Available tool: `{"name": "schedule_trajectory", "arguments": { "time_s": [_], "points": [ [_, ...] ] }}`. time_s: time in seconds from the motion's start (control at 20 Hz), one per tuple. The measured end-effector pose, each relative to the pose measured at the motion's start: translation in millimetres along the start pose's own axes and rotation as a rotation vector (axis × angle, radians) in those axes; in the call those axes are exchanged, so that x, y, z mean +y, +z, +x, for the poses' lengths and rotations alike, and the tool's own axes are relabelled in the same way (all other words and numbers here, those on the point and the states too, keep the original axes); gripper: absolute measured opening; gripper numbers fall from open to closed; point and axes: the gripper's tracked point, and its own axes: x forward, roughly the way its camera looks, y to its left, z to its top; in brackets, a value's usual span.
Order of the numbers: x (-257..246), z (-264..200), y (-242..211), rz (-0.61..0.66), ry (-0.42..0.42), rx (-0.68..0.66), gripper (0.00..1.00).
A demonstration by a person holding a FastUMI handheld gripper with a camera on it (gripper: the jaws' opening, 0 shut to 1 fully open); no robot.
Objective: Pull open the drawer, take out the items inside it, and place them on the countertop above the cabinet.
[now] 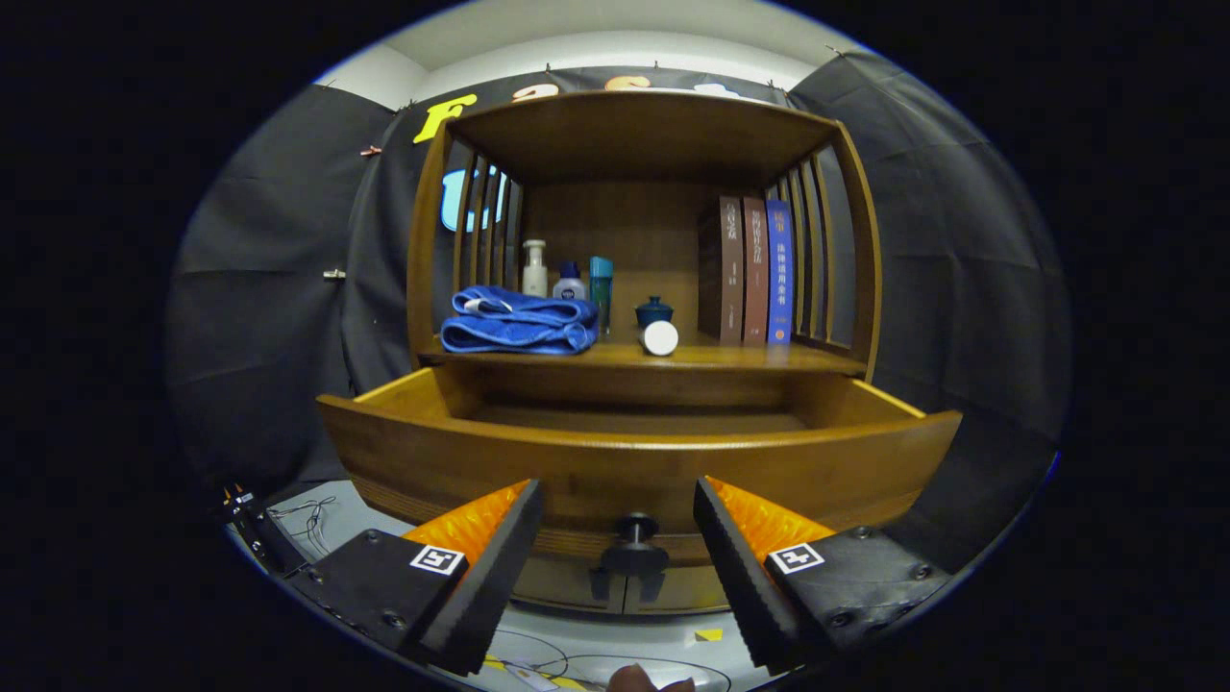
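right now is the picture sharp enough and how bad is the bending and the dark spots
Gripper view: mostly sharp, books and blue towel crisp; fisheye bows the open drawer front and the cabinet posts; light falls from above, so the drawer's inside and the knob between the open gripper fingers sit in shadow; no strong glare.

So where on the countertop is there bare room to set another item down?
The countertop is bare along its front edge and between the white round item and the books. The left is crowded: folded blue towel, bottles behind. The claw is open, its fingers either side of the drawer knob.
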Motion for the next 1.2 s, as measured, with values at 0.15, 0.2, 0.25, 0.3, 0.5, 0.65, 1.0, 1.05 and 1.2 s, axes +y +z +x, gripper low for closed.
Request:
{"name": "schedule_trajectory", "arguments": {
  "time_s": [0.15, 0.2, 0.25, 0.3, 0.5, 0.65, 1.0, 1.05, 1.2],
  "points": [
    [-5, 9, -9, 0.004, -0.016, 0.011, 0.99],
    [-4, 10, -6, -0.011, -0.021, -0.001, 1.0],
    [-5, 11, -9, -0.031, -0.028, 0.002, 0.99],
    [-6, 12, -10, -0.044, -0.037, 0.006, 0.99],
    [-9, 16, 2, 0.004, -0.062, -0.008, 0.99],
    [-8, 25, 4, 0.003, -0.062, -0.014, 0.99],
    [-9, 62, 8, -0.009, -0.064, -0.027, 1.0],
    [-9, 67, 9, -0.013, -0.065, -0.029, 1.0],
    [-11, 84, 10, -0.041, -0.07, -0.039, 0.99]
  ]
}}
